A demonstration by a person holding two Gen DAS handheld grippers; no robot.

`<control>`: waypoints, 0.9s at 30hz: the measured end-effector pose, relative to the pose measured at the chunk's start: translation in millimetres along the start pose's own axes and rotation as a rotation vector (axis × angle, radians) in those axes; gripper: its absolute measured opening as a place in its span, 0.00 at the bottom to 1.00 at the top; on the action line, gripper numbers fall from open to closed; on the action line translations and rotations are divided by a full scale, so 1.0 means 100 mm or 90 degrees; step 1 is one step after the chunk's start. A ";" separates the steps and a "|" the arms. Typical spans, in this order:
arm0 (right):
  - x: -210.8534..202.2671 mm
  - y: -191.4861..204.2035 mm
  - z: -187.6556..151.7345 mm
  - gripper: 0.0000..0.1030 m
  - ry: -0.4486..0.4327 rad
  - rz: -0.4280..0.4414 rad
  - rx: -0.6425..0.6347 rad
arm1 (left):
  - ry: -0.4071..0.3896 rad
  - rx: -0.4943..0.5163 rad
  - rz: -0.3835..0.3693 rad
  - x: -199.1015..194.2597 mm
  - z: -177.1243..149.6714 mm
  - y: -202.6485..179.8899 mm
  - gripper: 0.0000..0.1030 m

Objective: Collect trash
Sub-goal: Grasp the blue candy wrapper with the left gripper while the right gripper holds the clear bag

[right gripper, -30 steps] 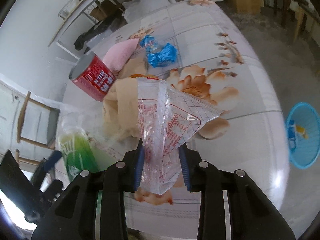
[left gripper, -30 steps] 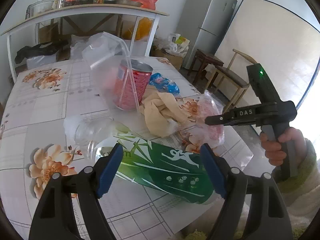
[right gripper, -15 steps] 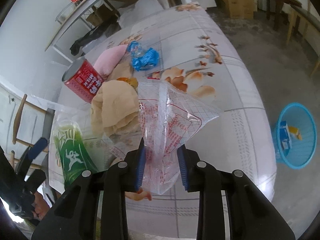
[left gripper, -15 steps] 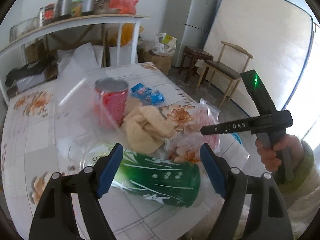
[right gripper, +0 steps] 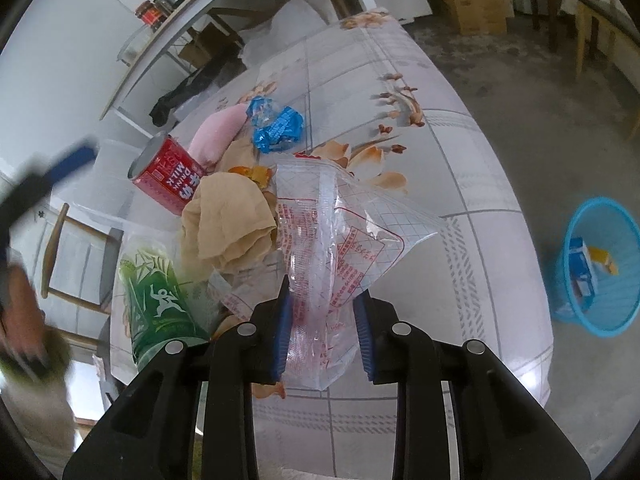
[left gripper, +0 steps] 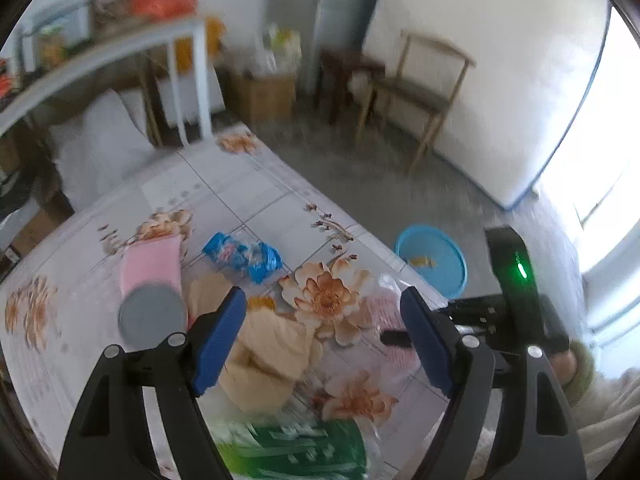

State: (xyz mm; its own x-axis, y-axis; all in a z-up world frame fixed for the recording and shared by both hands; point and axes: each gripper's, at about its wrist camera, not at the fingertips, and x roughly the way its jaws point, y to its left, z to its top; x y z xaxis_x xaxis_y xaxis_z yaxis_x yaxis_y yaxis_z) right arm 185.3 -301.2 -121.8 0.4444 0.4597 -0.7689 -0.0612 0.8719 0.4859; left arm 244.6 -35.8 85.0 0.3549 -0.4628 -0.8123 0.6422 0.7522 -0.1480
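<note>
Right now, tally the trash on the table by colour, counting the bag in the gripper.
Red: 1, milk can
Pink: 1, pack
Blue: 1, wrapper
Beige: 1, cloth
Green: 1, bottle
Clear: 1, bag
Total: 6

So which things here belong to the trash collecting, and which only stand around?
Belong to the job:
- clear printed plastic bag, held in right gripper
- blue wrapper
- red milk can
- green bottle
- blue bin

Just around:
- wooden chair
- cardboard box
- shelf jars

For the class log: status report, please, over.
Right gripper shut on clear plastic bag. Left gripper open, empty. Blue basket on floor, path clear.
</note>
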 end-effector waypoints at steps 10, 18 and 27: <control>-0.07 -0.11 0.01 0.26 -0.028 0.033 0.024 | 0.320 -0.159 0.058 1.50 0.73 0.64 0.73; -0.10 -0.22 0.01 0.26 -0.035 0.043 0.038 | 0.393 -0.113 0.135 1.99 0.65 0.59 0.62; -0.12 -0.24 0.00 0.26 -0.042 0.049 0.040 | 0.397 -0.079 0.171 2.00 0.51 0.58 0.48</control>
State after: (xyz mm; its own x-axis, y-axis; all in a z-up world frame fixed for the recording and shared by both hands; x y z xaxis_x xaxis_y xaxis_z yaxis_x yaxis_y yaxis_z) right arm 181.3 -327.6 -124.8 0.4986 0.5104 -0.7006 -0.0419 0.8215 0.5686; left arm 387.4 -109.2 -57.2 0.0089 0.0757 -0.9971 0.4907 0.8685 0.0703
